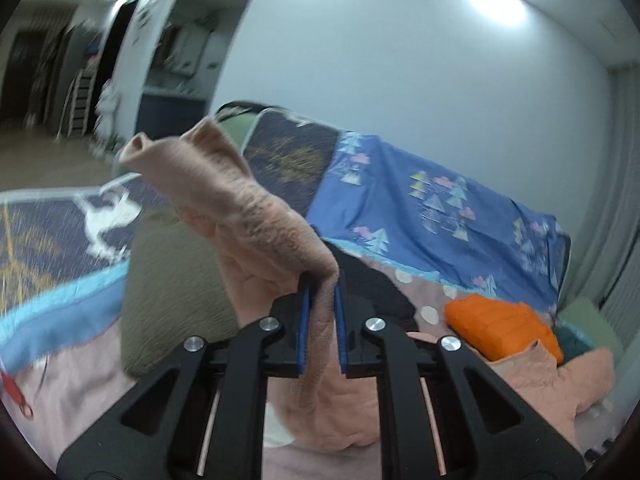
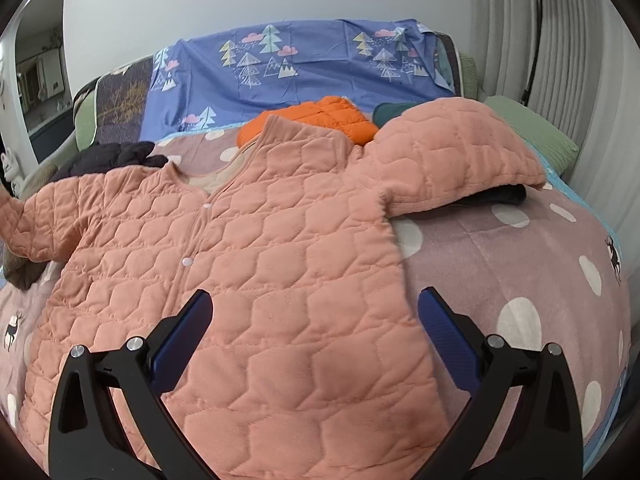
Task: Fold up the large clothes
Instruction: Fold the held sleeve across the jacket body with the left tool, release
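Note:
A salmon-pink quilted jacket [image 2: 256, 264] lies front-up and buttoned on the pink polka-dot blanket [image 2: 500, 248]. Its right sleeve [image 2: 452, 152] rests over a dark garment. My left gripper [image 1: 322, 280] is shut on the jacket's left sleeve [image 1: 240, 192] and holds it up off the bed, cuff pointing away. My right gripper [image 2: 316, 300] is open and empty, hovering over the jacket's lower hem area, one finger on each side of the right front panel.
An orange puffer garment [image 2: 320, 120] and a dark green item [image 2: 394, 112] lie behind the collar. A black garment [image 2: 108, 158] lies at the left shoulder. A blue tree-print sheet [image 2: 304, 68] covers the backrest. A curtain [image 2: 560, 60] hangs at right.

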### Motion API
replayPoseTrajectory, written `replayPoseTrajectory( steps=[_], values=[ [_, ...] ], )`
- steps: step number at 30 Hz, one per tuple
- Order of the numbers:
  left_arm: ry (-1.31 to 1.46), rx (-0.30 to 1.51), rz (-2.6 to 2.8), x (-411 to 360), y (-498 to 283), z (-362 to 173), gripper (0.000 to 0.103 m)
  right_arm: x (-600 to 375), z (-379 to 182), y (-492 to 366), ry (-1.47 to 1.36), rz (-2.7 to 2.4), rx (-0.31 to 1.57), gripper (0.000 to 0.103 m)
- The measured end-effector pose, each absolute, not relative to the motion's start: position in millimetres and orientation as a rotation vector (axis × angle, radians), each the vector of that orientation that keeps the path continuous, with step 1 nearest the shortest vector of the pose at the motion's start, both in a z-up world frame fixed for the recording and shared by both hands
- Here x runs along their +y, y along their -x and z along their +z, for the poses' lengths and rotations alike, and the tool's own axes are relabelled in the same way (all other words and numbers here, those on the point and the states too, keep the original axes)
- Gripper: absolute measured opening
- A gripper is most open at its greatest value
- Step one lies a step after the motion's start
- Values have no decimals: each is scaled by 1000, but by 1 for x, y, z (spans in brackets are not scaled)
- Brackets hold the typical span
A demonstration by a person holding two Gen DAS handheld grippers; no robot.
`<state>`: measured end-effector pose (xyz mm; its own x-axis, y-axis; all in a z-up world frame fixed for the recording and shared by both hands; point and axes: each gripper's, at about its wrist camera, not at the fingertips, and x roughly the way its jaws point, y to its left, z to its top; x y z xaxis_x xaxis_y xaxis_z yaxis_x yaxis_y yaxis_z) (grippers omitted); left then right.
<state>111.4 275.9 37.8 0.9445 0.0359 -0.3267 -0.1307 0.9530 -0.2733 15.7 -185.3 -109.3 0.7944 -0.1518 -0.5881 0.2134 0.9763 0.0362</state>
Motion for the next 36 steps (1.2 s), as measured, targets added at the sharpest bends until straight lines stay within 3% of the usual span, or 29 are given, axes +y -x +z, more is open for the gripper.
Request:
replayPoseTrajectory(
  steps=[7, 13, 14, 15, 17, 18, 20, 27, 33, 36],
  values=[
    [31, 342, -168, 108, -157, 70, 11, -229, -109, -3, -197, -250, 597, 102],
    [-104, 470, -388, -28, -189, 31, 15, -260, -114, 10, -232, -309, 596, 102],
    [-114, 500, -418, -48, -192, 17, 24, -264, -116, 11, -235, -318, 597, 102],
    [-121, 519, -438, -60, -194, 8, 39, -268, -117, 14, -238, -327, 600, 102],
    [-162, 574, -478, -91, -190, -20, 54, -276, -121, 16, -246, -339, 612, 102],
    [-182, 594, -488, -98, -188, -29, 59, -279, -122, 17, -249, -340, 618, 102],
    [-249, 628, -516, -116, -181, -49, 59, -285, -124, 16, -248, -334, 629, 102],
    [-344, 637, -402, -76, -161, -69, 59, -280, -107, -10, -292, -134, 636, 101],
    [-216, 695, -212, 19, -169, -68, 56, -250, -93, -97, -276, 126, 662, 61],
    [-180, 725, -169, 50, -170, -72, 56, -237, -105, -156, -278, 160, 745, 60]
  ],
)
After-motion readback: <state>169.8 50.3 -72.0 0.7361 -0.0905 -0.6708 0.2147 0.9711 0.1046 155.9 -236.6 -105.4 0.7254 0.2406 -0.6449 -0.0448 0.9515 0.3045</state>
